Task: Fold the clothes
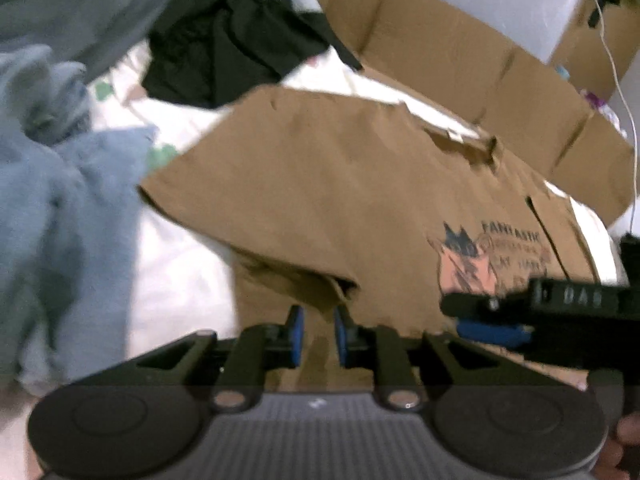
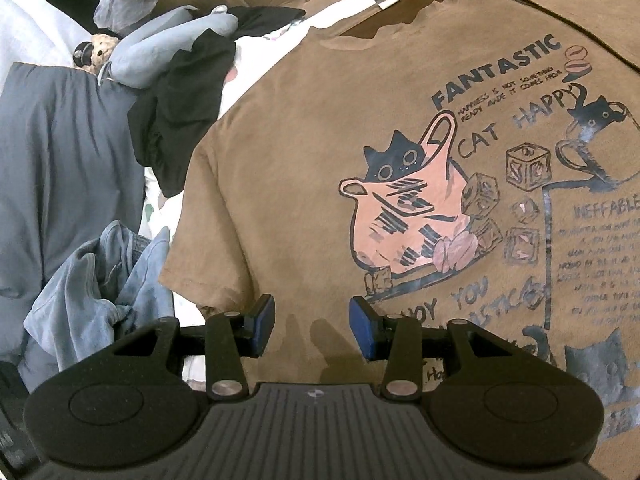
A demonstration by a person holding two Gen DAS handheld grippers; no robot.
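Two grippers [image 1: 319, 338] [image 2: 312, 330] over one brown T-shirt [image 2: 320, 140].

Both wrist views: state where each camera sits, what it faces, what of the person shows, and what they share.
Left wrist: on the left gripper, looking down over the brown T-shirt; the right gripper and fingers show.
Right wrist: on the right gripper, facing the shirt's cat print; no hand shows.
Shared: shirt, black garment, blue clothes.
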